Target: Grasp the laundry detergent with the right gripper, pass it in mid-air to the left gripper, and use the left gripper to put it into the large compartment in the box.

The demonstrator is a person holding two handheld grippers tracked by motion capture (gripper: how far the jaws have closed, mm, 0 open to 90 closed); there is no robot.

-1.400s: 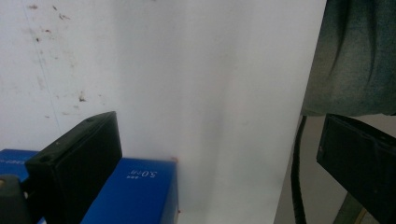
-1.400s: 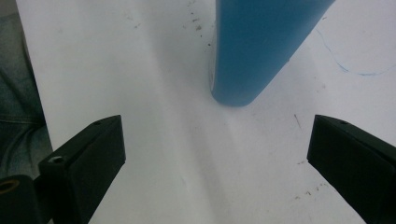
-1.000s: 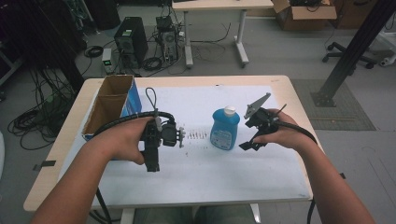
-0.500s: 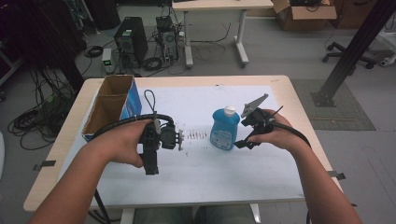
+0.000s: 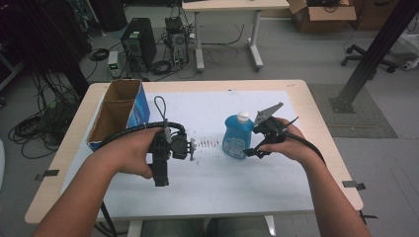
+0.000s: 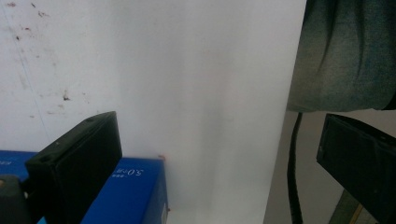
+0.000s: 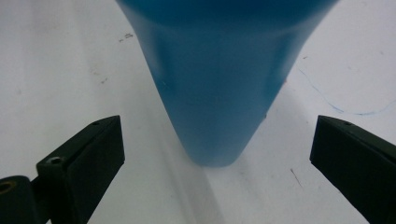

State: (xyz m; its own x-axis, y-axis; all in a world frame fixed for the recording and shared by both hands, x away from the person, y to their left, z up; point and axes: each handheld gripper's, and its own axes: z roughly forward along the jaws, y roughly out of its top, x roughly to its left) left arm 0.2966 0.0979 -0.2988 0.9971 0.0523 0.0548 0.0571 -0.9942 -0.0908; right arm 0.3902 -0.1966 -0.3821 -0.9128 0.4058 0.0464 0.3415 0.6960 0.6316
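From the high view, your right gripper has slid in from three o'clock over the last second and now sits just beside the blue bottle, which stands upright at the middle of the bench; your left gripper has barely shifted. In the left gripper view its jaws gape wide over white sheet, the blue box at seven o'clock. In the right gripper view the jaws stand wide, the bottle centred at twelve o'clock: you look lined up to grasp.
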